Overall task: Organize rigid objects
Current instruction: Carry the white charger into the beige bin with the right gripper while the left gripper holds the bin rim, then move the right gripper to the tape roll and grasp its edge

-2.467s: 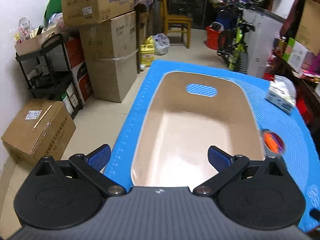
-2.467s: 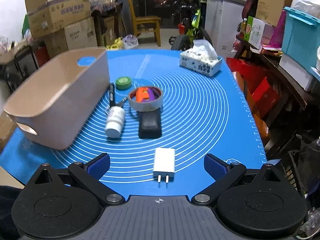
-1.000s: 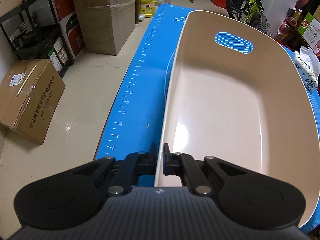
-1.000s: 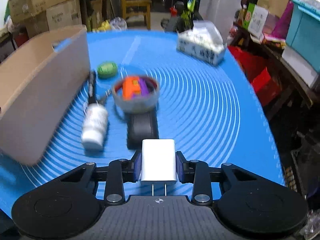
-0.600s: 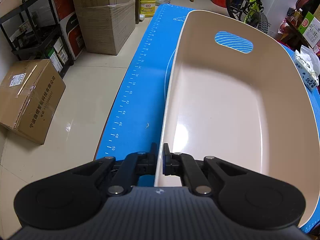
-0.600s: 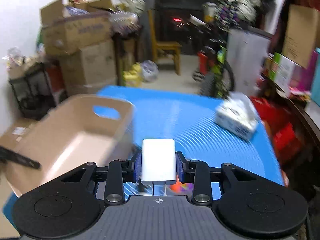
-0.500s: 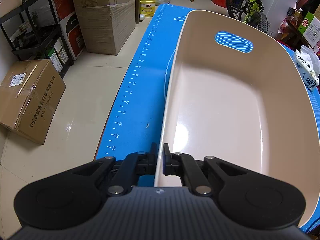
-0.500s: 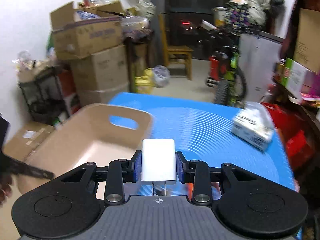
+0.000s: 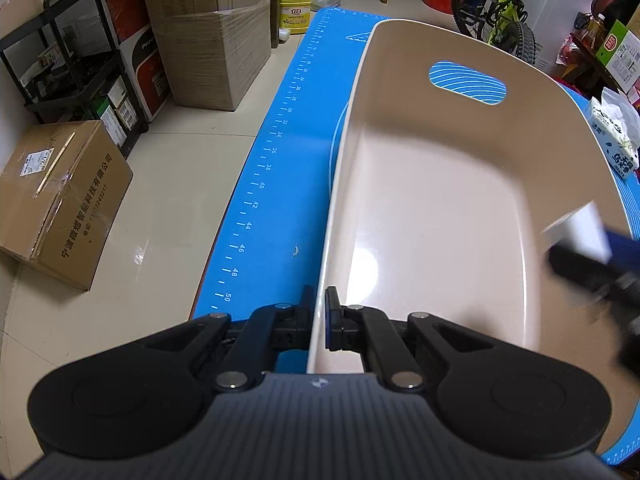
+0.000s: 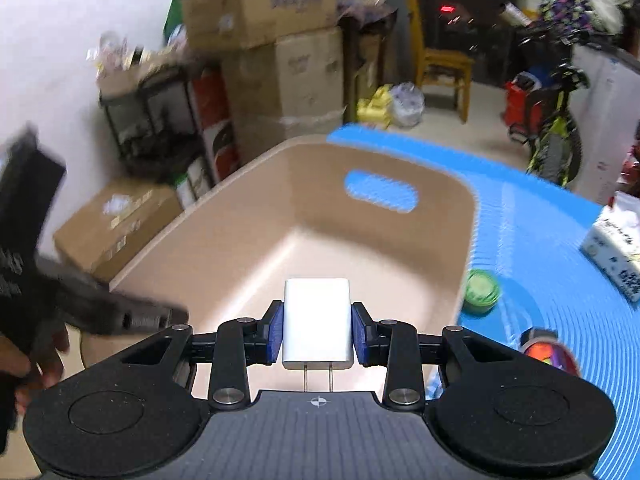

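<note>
Over on the left, cardboard boxes (image 9: 60, 200) sit on the floor beside the table, which is covered by a blue mat (image 9: 280, 184). Next comes the left claw (image 9: 319, 316), pressed together on the near rim of the beige bin (image 9: 420, 208), one finger outside the wall and one inside, so the bin is pinned in place. The bin looks bare inside (nothing lies on its shiny floor that I can see).

Further right, the right claw (image 10: 317, 328) hangs above the bin's near end, pinching a white charger (image 10: 317, 322) by its two flat sides, prongs pointing back toward the handle. From the left camera it shows only as a blur at the bin's right rim. Beyond the bin's right wall, on the mat, lie a green lid (image 10: 482, 290) and a blurred ring of tape holding something orange (image 10: 548, 346), and farther off a tissue pack (image 10: 616, 248).

I'd say the step in hand is carrying the charger to the bin. Next it wants lowering inside the walls, then spreading the right claw to drop it, while the left one holds the bin steady.
</note>
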### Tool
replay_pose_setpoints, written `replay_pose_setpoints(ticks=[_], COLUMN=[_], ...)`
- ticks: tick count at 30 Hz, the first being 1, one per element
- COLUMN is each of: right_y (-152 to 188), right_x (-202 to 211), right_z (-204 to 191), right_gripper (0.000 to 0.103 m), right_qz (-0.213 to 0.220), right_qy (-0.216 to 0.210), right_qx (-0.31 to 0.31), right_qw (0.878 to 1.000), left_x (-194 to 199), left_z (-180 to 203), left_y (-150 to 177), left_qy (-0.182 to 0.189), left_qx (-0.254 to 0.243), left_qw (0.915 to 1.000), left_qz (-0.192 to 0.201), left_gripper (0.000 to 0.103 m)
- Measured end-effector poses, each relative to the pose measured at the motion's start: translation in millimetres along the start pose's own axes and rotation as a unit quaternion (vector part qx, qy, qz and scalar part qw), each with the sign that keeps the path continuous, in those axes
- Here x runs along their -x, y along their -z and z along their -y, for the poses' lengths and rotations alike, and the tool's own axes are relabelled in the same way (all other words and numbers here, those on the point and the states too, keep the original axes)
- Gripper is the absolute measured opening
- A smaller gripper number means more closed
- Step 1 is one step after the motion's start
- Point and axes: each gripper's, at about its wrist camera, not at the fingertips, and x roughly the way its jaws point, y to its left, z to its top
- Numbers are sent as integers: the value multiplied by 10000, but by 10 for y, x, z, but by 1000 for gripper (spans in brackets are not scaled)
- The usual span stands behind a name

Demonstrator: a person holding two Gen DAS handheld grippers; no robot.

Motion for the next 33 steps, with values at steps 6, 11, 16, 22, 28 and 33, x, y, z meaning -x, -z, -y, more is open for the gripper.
replay_pose_setpoints(ticks=[6,11,16,22,28,33], right_y=[60,104,42,-62,-56,41], right_x=[-236,-291,-94,307,574,641], right_z=[-222,-289,-175,-62,333,765], right_gripper=[43,49,65,75,82,82], right_qz=[-579,-655,-245,399,684,604], right_qy=[-35,-5,-20,173,501,961], right_qx=[308,364,339,527,286,35], right_qw=[9978,9972,9991,9977,9960,9935], left_x=[-6,-4,-3,1,1,0], left_z=[0,-7,-6,15,12,13], left_y=[2,-4,-10,-3,-4,-2], left_qy=[-21,-19,-45,-55,-52,-54], left_qx=[-18,-14,-34,-30,-28,-31], left_qw=[10000,10000,10000,10000,10000,10000], left_qz=[0,-3,8,16,17,18], left_gripper=[6,6,7,7,7,7])
